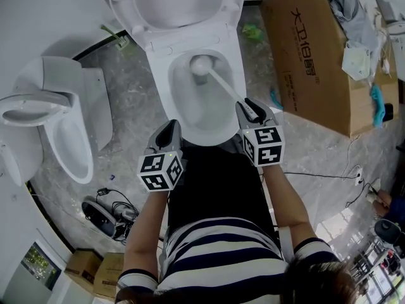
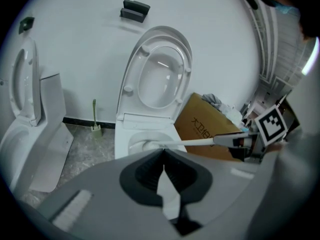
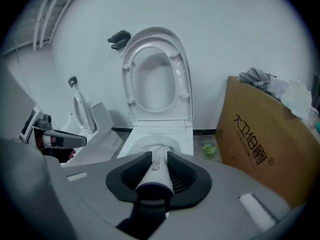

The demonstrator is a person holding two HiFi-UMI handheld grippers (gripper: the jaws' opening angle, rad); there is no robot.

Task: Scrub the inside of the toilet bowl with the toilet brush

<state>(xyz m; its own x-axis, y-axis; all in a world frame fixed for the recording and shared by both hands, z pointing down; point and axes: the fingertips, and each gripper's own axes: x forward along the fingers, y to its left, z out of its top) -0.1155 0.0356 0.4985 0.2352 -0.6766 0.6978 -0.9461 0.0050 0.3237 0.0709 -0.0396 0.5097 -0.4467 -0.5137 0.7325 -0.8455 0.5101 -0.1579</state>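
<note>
Clearly the right gripper (image 1: 252, 108) is the working one. Its jaws are clamped on the white handle (image 3: 156, 171) of the toilet brush (image 1: 221, 84), and in the right gripper view the handle lies straight between the two dark pads (image 3: 182, 171). This gripper hangs over the front right edge of the toilet bowl (image 1: 183, 106). From there the long axis of the brush runs obliquely forward and to the left, going down into the bowl. The round brush head (image 1: 201, 64) sits in the back part of the bowl, against or very near the inner wall; real contact cannot be told for sure. The left gripper (image 1: 169, 132) waits at the front left edge of the bowl, its jaws together with nothing between them. The seat and lid (image 1: 183, 5) stand raised. Scrubbing seems to be under way. The next stroke probably asks the right gripper to sweep the head round the wall with the handle kept tilted.
</note>
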